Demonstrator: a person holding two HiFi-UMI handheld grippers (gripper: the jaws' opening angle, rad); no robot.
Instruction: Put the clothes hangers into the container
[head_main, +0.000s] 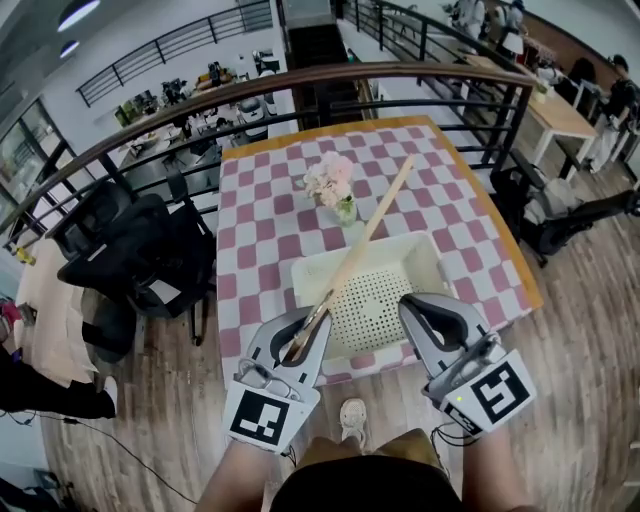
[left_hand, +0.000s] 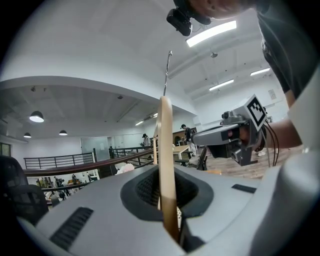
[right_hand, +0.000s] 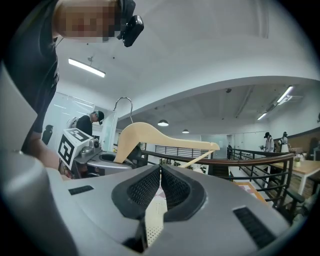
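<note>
The left tool (head_main: 298, 342) is clamping one end of the wooden clothes hanger (head_main: 366, 238), and its jaws are closing almost fully on the thin wood. The hanger is slanting away from this tool, raised above the white container (head_main: 312, 276), which is sitting on the checkered table (head_main: 262, 200). The right tool (right_hand: 160, 169) is hovering by the container's near right corner. Its jaws are pressing against each other and gripping nothing.
</note>
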